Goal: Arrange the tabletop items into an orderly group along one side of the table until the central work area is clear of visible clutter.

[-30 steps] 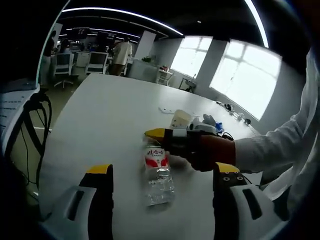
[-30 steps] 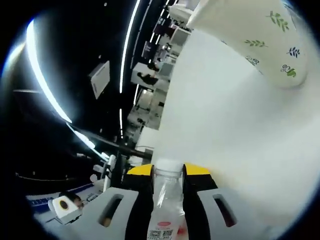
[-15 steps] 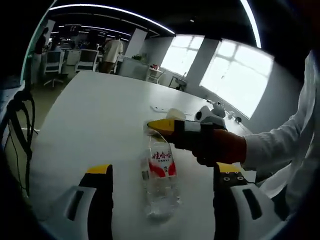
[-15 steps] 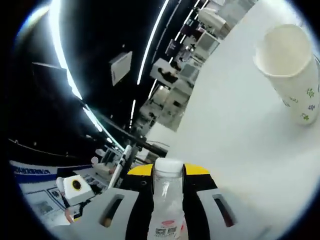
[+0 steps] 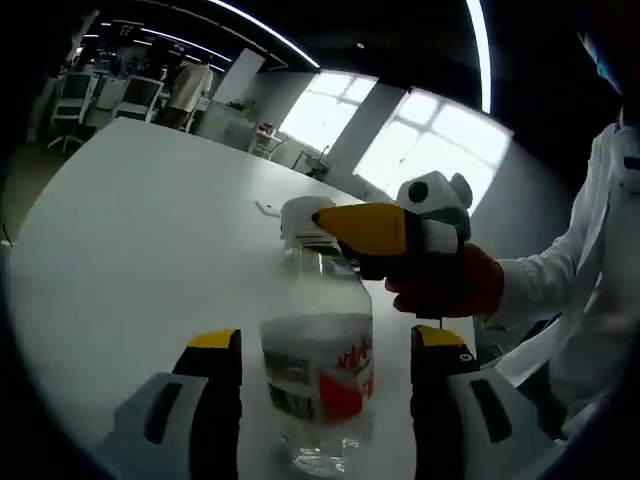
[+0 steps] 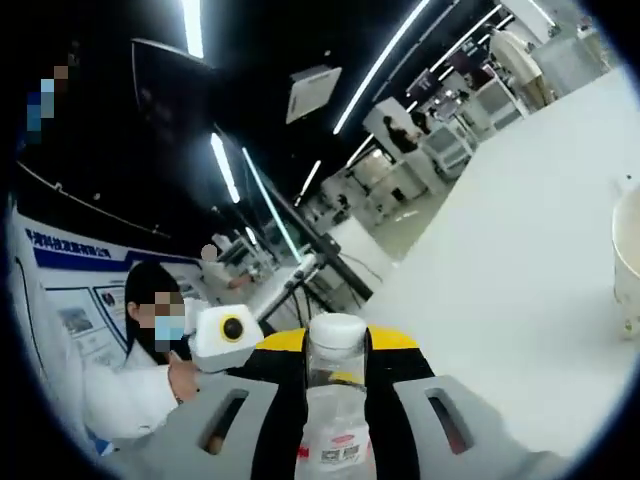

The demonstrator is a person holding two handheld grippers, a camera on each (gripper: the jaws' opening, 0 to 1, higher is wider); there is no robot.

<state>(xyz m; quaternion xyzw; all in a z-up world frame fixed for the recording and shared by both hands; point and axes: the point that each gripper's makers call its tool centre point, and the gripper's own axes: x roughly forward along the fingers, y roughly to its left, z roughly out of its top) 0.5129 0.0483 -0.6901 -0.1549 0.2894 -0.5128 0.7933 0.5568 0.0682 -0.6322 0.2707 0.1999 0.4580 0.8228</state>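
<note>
A clear water bottle [image 5: 318, 375] with a red and white label stands upright on the white table [image 5: 130, 230]. My right gripper [image 6: 337, 345] is shut on its neck just under the white cap [image 6: 337, 333]. In the left gripper view its yellow finger [image 5: 370, 228] reaches in from the right, held by an orange-gloved hand [image 5: 445, 285]. My left gripper [image 5: 327, 338] is open, one jaw on each side of the bottle's body, low by the table. A white paper cup [image 6: 630, 270] sits at the right edge of the right gripper view.
The table stretches away to the left and far side, towards office chairs and desks. A person in a white coat [image 6: 120, 390] shows at the left of the right gripper view. Bright windows [image 5: 430, 150] lie beyond the table.
The bottle, lying on the table a second ago, has been tipped up to stand by my right gripper. My left gripper has come closer, its jaws now flanking the bottle.
</note>
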